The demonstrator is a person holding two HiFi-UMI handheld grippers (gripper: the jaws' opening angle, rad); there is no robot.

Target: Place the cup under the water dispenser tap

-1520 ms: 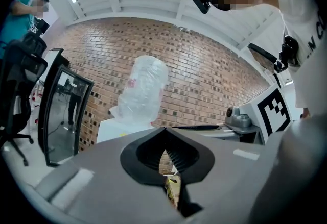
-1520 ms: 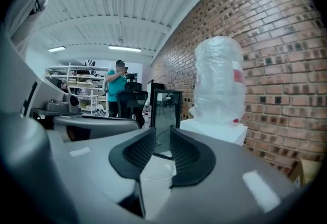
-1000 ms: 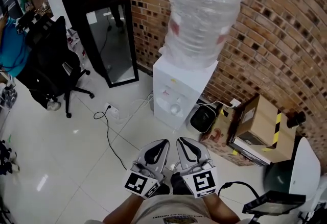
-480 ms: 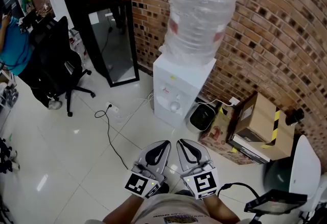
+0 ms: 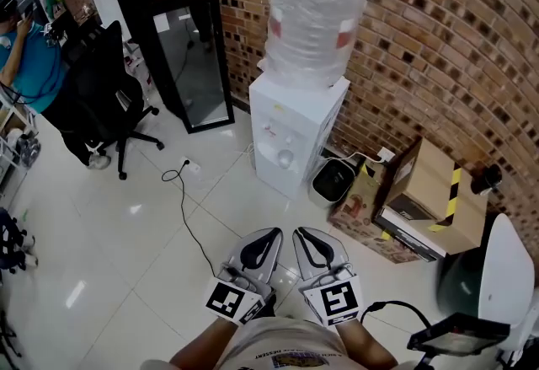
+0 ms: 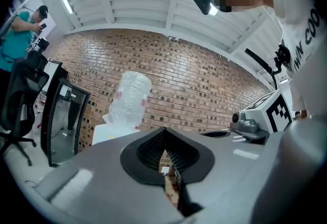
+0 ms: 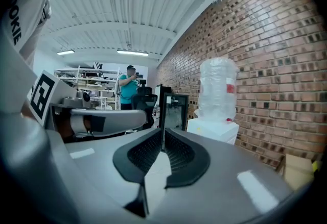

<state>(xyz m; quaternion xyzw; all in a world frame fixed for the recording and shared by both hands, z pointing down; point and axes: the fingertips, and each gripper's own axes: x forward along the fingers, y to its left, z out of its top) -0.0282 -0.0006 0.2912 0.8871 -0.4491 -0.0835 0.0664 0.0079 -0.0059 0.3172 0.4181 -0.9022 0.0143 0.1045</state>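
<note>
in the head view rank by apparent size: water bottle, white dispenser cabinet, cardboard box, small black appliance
1. water bottle, though being nearest the camera enlarges it
2. white dispenser cabinet and cardboard box: too alike to split
3. small black appliance

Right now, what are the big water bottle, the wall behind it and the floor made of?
The water bottle looks like clear plastic under crinkly see-through film: light glints off its wrinkles. The wall is rough brick, brown and dark blocks with pale mortar lines. The floor seems glossy white tile: it mirrors lights and shows thin joints.
</note>
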